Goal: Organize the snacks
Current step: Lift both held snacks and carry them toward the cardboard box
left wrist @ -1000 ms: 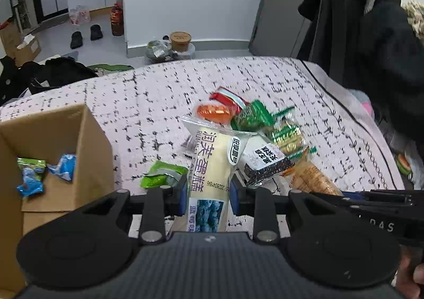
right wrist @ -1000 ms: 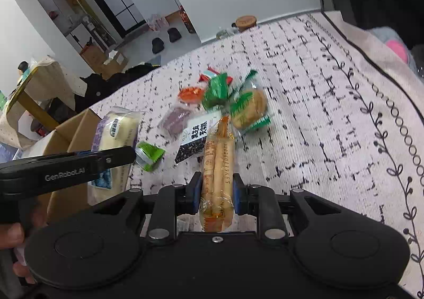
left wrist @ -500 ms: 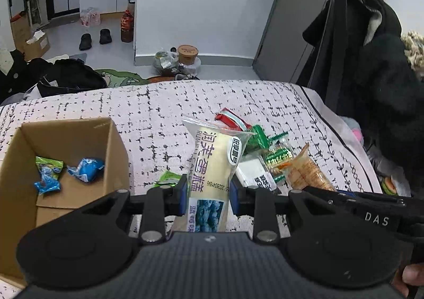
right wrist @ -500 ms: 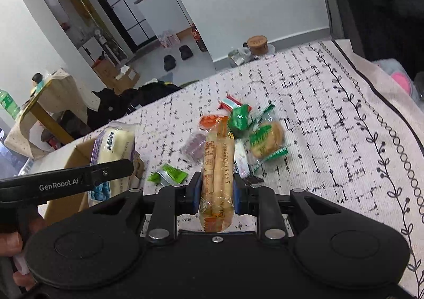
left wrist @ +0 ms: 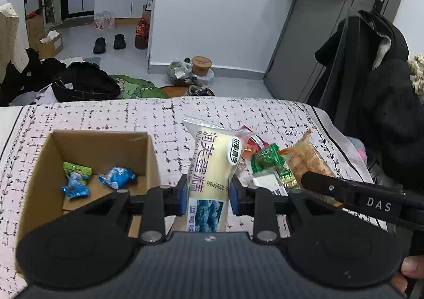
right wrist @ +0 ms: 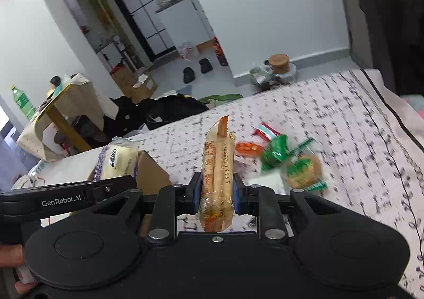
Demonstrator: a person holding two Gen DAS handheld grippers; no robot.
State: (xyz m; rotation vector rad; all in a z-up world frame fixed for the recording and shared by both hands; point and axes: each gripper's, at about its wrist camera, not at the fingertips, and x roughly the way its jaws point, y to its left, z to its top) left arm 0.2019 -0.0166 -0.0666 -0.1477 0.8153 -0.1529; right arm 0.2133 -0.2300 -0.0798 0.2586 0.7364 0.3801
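My left gripper [left wrist: 206,197] is shut on a pale yellow cake packet [left wrist: 212,166] with a blueberry picture, held upright above the bed just right of an open cardboard box [left wrist: 151,156]. The box holds two blue candy packets [left wrist: 116,177] and a green one. My right gripper [right wrist: 215,194] is shut on a long orange biscuit packet [right wrist: 217,166], held upright above the bed. The snack pile [right wrist: 286,161] lies on the bedspread beyond it. The cake packet also shows in the right wrist view [right wrist: 119,160], and the biscuit packet in the left wrist view [left wrist: 307,161].
The patterned bedspread [left wrist: 106,116] carries the box and snacks. Dark coats [left wrist: 381,97] hang at the right. Bags and clothes [left wrist: 84,84] lie on the floor past the bed's far edge. A small table [right wrist: 61,108] stands at far left.
Both grippers have risen with their packets. The left one has shifted toward the box, so more of the box's inside shows. The snack pile looks farther away.
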